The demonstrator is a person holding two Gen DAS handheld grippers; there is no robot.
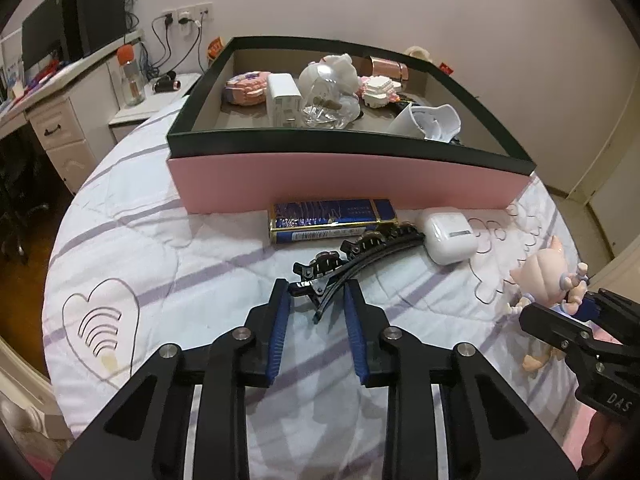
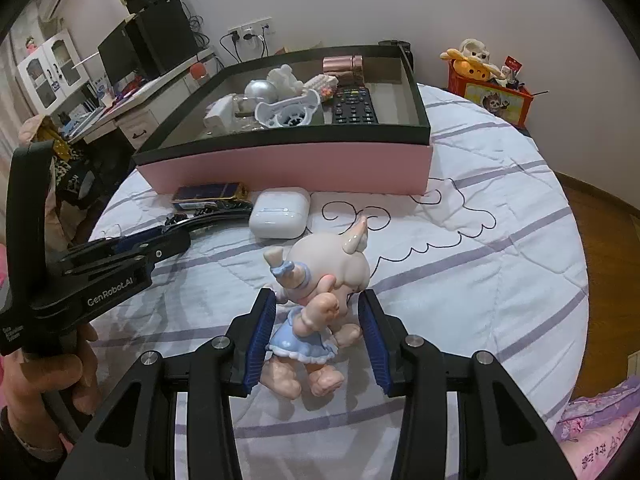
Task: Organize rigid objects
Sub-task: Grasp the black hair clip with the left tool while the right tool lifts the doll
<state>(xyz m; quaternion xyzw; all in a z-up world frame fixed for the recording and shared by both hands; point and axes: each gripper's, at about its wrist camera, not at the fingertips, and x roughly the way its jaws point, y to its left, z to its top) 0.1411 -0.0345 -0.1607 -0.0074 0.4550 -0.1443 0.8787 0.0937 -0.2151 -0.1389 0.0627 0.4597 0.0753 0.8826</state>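
- Fingers of our left gripper (image 1: 316, 294) stand apart with a narrow gap, their blue pads either side of the near end of a black hair clip (image 1: 352, 262) that lies on the bed (image 1: 180, 248); we cannot tell whether the pads touch it.
- Fingers of our right gripper (image 2: 316, 312) stand wide around a small figurine (image 2: 320, 292) in a blue dress, which lies tilted on the quilt. The left pad sits just beside the skirt, the right pad stands apart from the body.
- We see a white earbud case (image 1: 450, 236) just beside the far end of the clip, and a blue and gold packet (image 1: 332, 220) touching the front wall of the box.
- We see the pink box (image 1: 340, 178) with its dark rim standing on the bed beyond these things, open at the top.
- Inside it lie a remote control (image 2: 354, 106), a clear glass bottle (image 1: 328, 104), a white charger (image 1: 284, 98), a rose-gold cylinder (image 2: 344, 66) and some pale toys.
- We hold the left gripper's handle in a bare hand (image 2: 44, 376), seen in the right wrist view.
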